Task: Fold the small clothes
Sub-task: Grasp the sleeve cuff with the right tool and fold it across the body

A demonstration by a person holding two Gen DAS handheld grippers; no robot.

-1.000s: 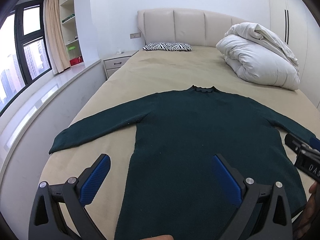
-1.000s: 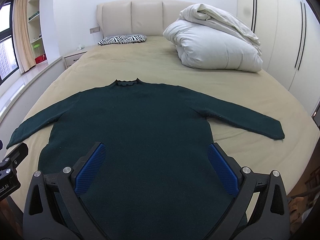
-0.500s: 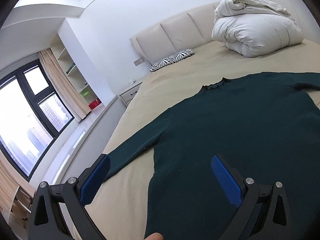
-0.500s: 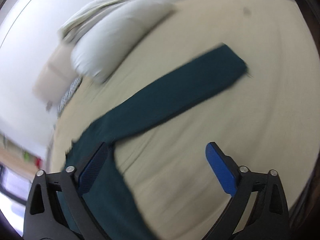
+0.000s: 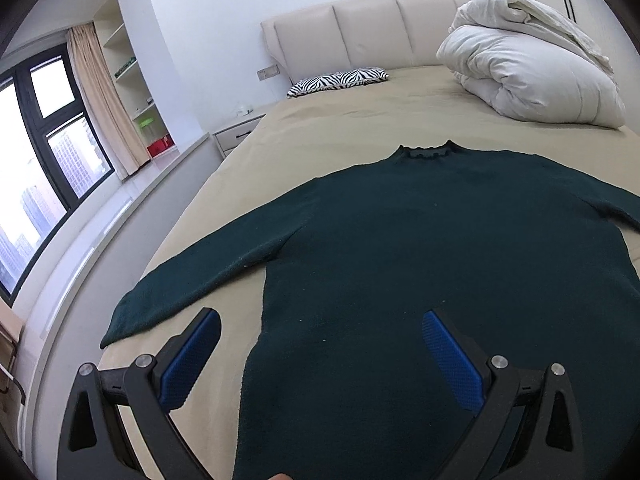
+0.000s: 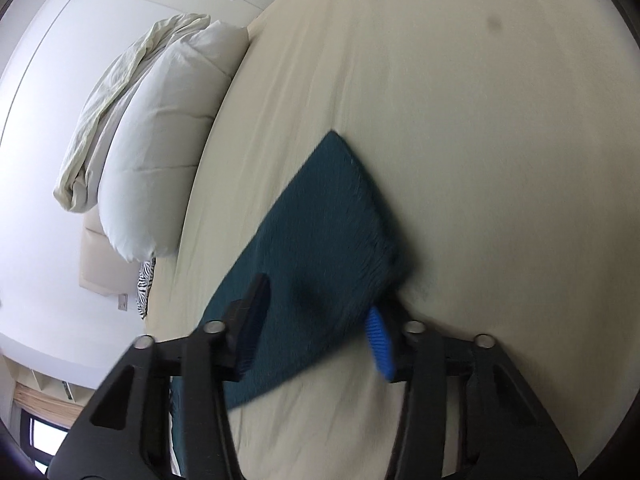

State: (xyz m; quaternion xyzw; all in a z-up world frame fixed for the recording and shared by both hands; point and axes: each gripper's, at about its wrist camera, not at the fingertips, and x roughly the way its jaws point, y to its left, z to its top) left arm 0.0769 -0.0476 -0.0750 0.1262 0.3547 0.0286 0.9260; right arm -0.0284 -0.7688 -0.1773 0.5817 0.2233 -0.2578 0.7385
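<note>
A dark green sweater (image 5: 420, 240) lies spread flat, neck toward the headboard, on the beige bed (image 5: 360, 120). My left gripper (image 5: 320, 320) is open and hovers over the sweater's lower left side, where the left sleeve (image 5: 192, 280) meets the body; nothing sits between its blue pads. In the right wrist view my right gripper (image 6: 318, 298) is rolled sideways over the end of the right sleeve (image 6: 320, 220). Its jaws are closing with the sleeve between them; I see no firm pinch, and the picture is blurred.
A bundled white duvet (image 5: 528, 68) and a zebra-print pillow (image 5: 340, 78) lie by the headboard (image 5: 360, 28). A nightstand (image 5: 236, 136), a white window ledge (image 5: 120, 208) and a window (image 5: 48, 160) run along the bed's left side.
The right gripper swung out to the right sleeve's end, rolled sideways and narrowed its jaws around it. The left gripper sank a little and rolled back level, staying open.
</note>
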